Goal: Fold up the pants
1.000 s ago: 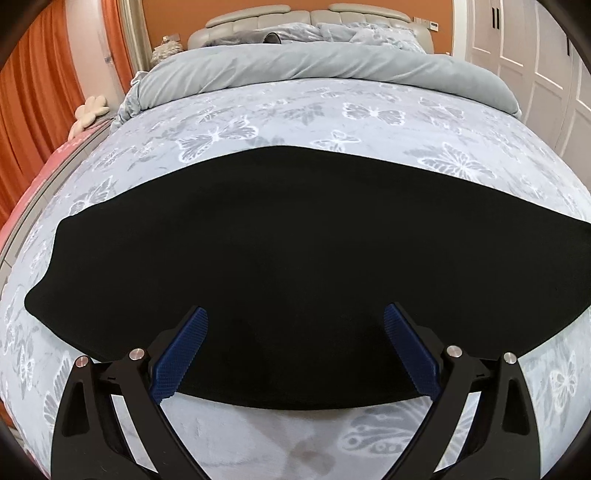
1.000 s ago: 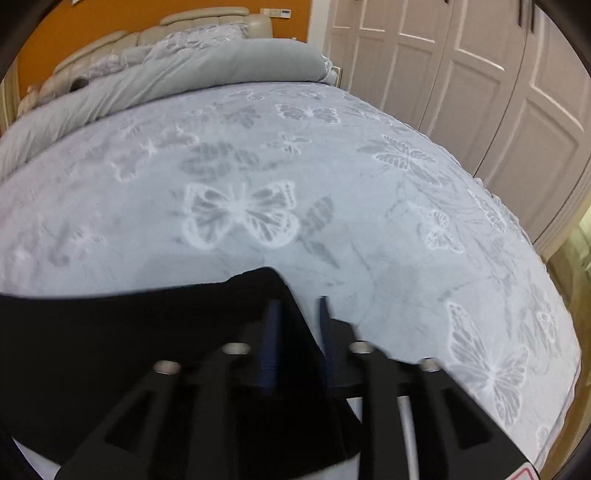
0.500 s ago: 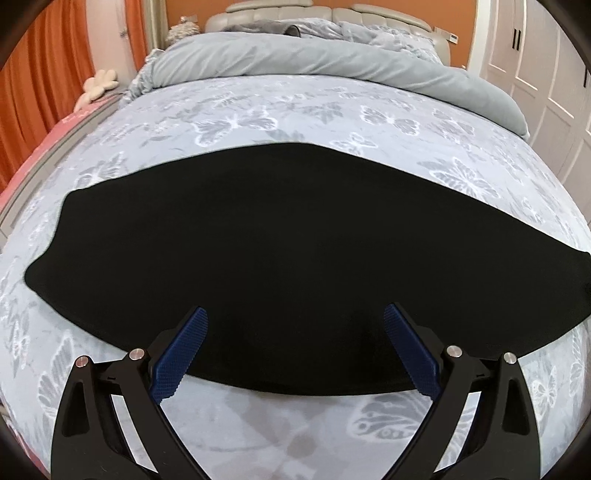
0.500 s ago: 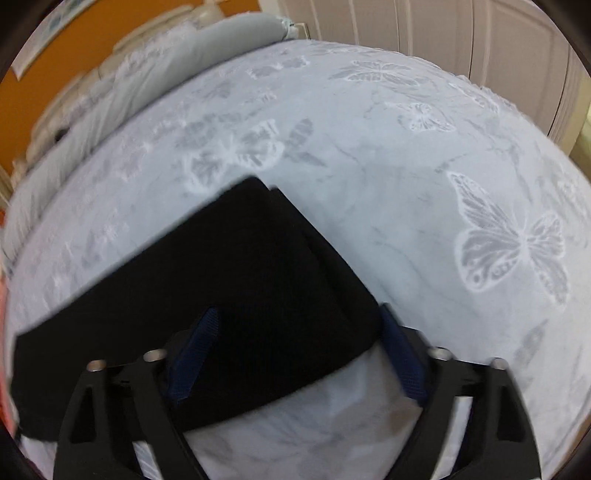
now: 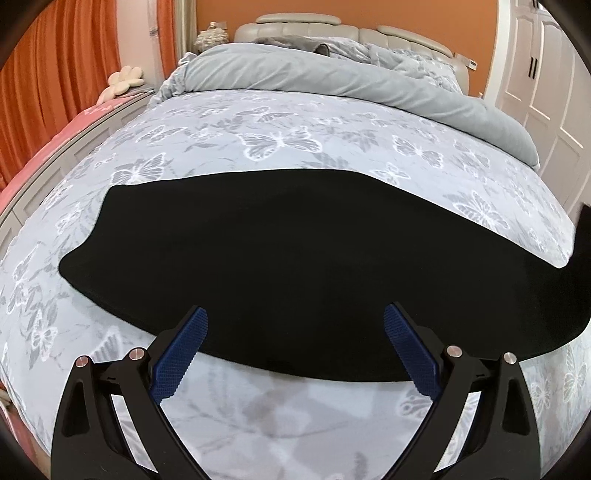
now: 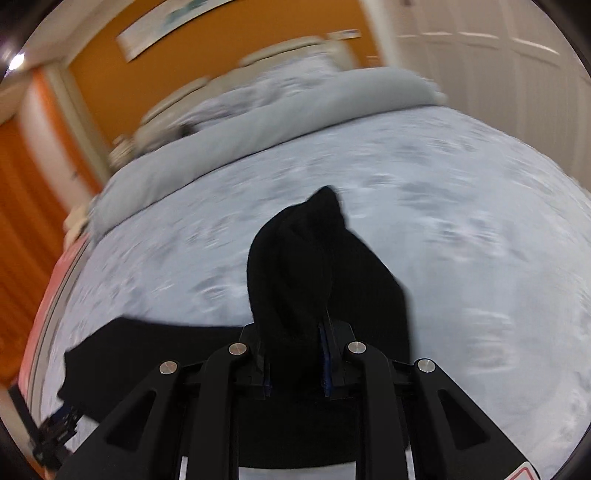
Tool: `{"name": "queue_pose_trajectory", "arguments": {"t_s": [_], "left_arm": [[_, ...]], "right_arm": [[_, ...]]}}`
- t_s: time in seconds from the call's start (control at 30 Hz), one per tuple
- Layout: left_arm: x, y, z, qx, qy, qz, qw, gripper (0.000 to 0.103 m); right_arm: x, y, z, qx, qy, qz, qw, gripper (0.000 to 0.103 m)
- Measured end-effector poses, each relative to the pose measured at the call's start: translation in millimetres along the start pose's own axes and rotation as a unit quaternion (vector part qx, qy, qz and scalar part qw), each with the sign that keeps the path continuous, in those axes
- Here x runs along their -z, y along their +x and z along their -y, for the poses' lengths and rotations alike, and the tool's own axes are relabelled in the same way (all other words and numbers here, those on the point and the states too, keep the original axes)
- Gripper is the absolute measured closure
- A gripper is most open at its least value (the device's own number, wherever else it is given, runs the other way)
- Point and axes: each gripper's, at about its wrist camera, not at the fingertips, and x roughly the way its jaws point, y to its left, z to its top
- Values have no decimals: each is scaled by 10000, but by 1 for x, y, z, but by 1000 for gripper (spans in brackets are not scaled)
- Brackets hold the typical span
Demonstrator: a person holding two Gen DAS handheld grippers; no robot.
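Note:
Black pants (image 5: 295,258) lie flat across the butterfly-print bed (image 5: 277,140), folded lengthwise into a long band. My left gripper (image 5: 295,314) hovers open over the band's near edge, blue pads (image 5: 184,347) wide apart and holding nothing. At the far right the pants' end (image 5: 581,236) rises off the bed. In the blurred right wrist view, my right gripper (image 6: 295,332) has its jaws closing on that end. The black fabric (image 6: 306,258) is bunched between the fingers and stands up above them. The rest of the pants (image 6: 140,343) trails left on the bed.
A rolled grey duvet (image 5: 332,77) and pillows lie at the head of the bed below a padded headboard (image 5: 306,26). White wardrobe doors (image 5: 546,92) stand to the right and orange curtains (image 5: 55,74) to the left. A pink ledge (image 5: 55,144) runs along the left side.
The right gripper opened around the pants' end, then closed on it and lifted it while swinging left. The left gripper stayed open and drew back and up a little.

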Motion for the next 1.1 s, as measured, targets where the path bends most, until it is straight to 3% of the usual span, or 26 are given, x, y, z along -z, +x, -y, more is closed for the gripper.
{"name": "queue_pose_trajectory", "arguments": {"t_s": [0.37,0.6,0.7,0.73,0.83,0.9,0.93,0.97,1.0,1.07,1.1], "left_arm": [[7,-14,-58,-426,-44,205,9989,9],[8,-19,-95,-479,-361,197,9980,9],[9,-17,-103,-498,-407,158,9978,9],[9,-17,-106,-513,-413,139,9977,9],[9,-17,-111,-495,-497,91,9975,9],[8,-19,-111,-446,-541,111,9975,9],[7,-20,-110,-438,-546,133,9975,9],[7,-20,-108,-432,-538,145,9975,9],[6,-19,-104,-416,-524,136,9977,9],[6,-16,-96,-362,-481,84,9982,8],[6,-14,-89,-329,-438,53,9985,8]], "right_arm": [[47,54,-158,-686,-1206,-631,9883,86],[86,90,-207,-740,-1723,-1092,9762,83],[109,112,-218,-722,-1953,-1463,9671,68],[116,118,-221,-728,-2048,-1604,9628,58],[115,93,-232,-648,-2370,-1316,9604,57],[98,56,-230,-932,-2286,-824,9655,62],[92,46,-227,-885,-2267,-682,9675,70],[86,40,-221,-776,-2231,-557,9701,84],[85,42,-216,-670,-2184,-548,9720,90],[91,67,-204,-442,-2109,-879,9725,91],[105,92,-200,-298,-2175,-1343,9663,91]]}}
